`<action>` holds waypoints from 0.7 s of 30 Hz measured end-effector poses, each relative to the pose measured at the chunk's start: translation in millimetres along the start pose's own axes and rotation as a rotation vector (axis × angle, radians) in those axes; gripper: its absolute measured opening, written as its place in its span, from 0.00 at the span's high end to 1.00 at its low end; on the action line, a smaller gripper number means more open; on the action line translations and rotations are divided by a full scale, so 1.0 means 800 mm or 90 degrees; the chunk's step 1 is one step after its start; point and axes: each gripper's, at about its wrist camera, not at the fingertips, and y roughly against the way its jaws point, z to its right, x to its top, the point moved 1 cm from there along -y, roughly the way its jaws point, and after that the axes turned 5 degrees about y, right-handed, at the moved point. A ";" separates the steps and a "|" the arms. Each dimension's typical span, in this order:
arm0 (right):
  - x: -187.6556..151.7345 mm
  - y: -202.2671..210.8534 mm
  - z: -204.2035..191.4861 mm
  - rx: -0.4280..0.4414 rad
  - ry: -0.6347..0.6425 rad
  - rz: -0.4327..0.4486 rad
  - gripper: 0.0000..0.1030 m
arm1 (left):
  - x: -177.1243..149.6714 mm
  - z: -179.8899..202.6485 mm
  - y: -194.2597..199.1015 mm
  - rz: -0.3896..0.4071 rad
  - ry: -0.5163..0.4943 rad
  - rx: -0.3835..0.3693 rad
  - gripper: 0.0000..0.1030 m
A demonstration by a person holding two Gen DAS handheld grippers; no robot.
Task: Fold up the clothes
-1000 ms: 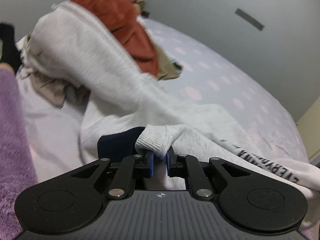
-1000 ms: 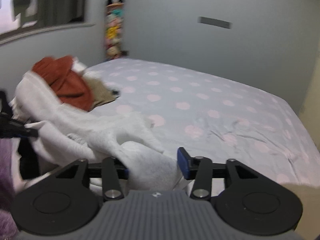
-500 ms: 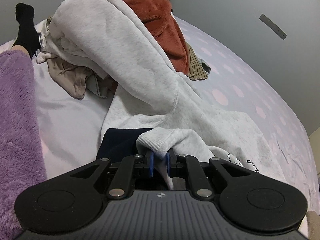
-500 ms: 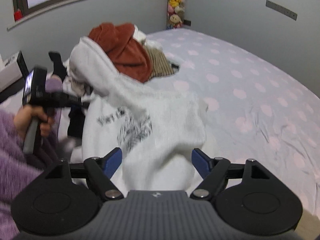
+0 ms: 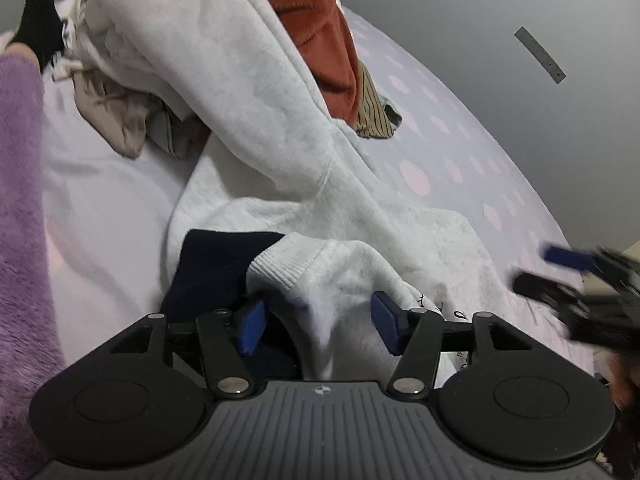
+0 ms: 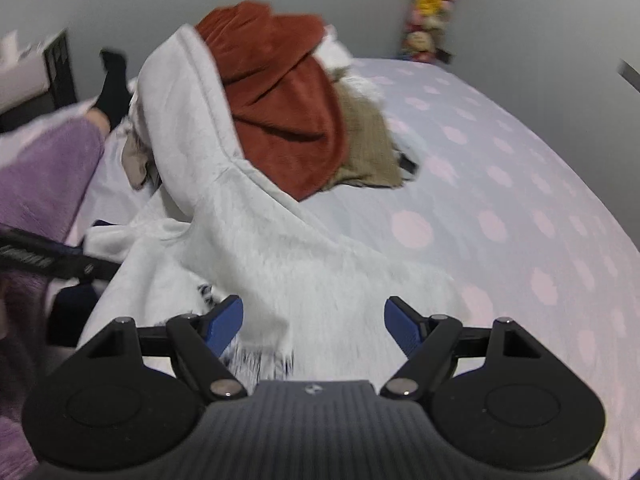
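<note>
Left wrist view: the left gripper (image 5: 316, 326) fills the lower frame, its blue pads (image 5: 250, 326) apart, the jaws having just been opening; the ribbed cuff (image 5: 280, 270) of the white hoodie (image 5: 248, 92) lies between them at lower centre, a fold of sleeve sagging down the gap, neither pad pressing on it; a dark navy cloth (image 5: 208, 268) lies under the cuff, left of centre; the hoodie runs from the cuff up to the upper centre, draped over a heap; a rust fleece (image 5: 320, 28) sits at the top of the heap, a striped tan cloth (image 5: 372, 116) below it to the right, a beige cloth (image 5: 116, 120) at left; black lettering (image 5: 440, 308) shows on the hoodie beside the right pad; the right gripper (image 5: 576, 280) enters blurred at the right edge; a purple sleeve (image 5: 20, 200) borders the left edge; the dotted bed sheet (image 5: 460, 152) fills the right.

Right wrist view: the right gripper (image 6: 314, 318) stands with jaws wide apart, having opened within the last second; the hoodie (image 6: 256, 240) lies between and beyond the pads at lower centre, blurred, touched by neither so far as can be seen; the fleece (image 6: 280, 92) lies at upper centre; the left gripper (image 6: 52, 260) shows as a dark bar at the left edge; a black sock (image 6: 114, 84) shows at upper left.
</note>
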 end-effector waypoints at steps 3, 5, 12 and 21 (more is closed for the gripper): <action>0.026 -0.044 -0.001 0.033 0.039 -0.020 0.22 | 0.005 -0.004 -0.019 -0.024 0.013 0.007 0.43; 0.039 -0.072 -0.002 0.052 0.069 -0.031 0.22 | 0.008 -0.007 -0.035 -0.042 0.019 0.014 0.43; 0.075 -0.160 0.004 0.098 0.123 -0.047 0.22 | 0.011 -0.026 -0.085 -0.087 0.014 0.027 0.56; 0.094 -0.248 0.005 0.178 0.117 -0.054 0.21 | 0.015 -0.029 -0.113 -0.105 0.004 0.035 0.59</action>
